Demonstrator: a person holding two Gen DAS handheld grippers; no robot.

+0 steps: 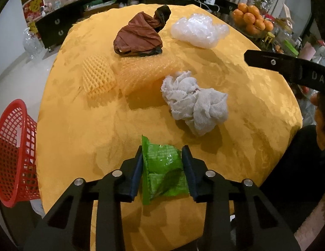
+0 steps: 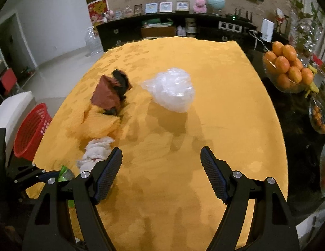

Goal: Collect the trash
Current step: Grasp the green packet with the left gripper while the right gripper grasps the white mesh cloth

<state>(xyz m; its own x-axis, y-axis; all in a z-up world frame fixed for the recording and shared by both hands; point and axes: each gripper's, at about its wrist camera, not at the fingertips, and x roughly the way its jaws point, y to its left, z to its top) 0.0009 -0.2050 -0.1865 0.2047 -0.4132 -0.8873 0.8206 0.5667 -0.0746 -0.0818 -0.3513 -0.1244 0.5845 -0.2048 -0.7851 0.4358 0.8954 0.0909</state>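
Note:
A crumpled green wrapper (image 1: pixel 162 173) lies on the yellow tablecloth (image 1: pixel 256 108) near the front edge. My left gripper (image 1: pixel 162 152) is shut on it, one pad pressing each side. The wrapper's tip (image 2: pixel 65 172) also shows in the right wrist view. My right gripper (image 2: pixel 161 152) hangs open over bare cloth with nothing between its fingers. More trash lies further back: a white gauze rag (image 1: pixel 194 104), a yellow foam net (image 1: pixel 97 75), orange bubble wrap (image 1: pixel 145 71), a brown plastic bag (image 1: pixel 139 35) and clear crumpled plastic (image 1: pixel 198 30). A red mesh basket (image 1: pixel 13 152) stands below the table's left edge.
A bowl of oranges (image 2: pixel 288 71) and other dishes stand on the dark surface to the right of the table. A black sideboard (image 2: pixel 162 29) with frames and ornaments runs along the back wall. A person's dark sleeve (image 1: pixel 305 156) is at the right.

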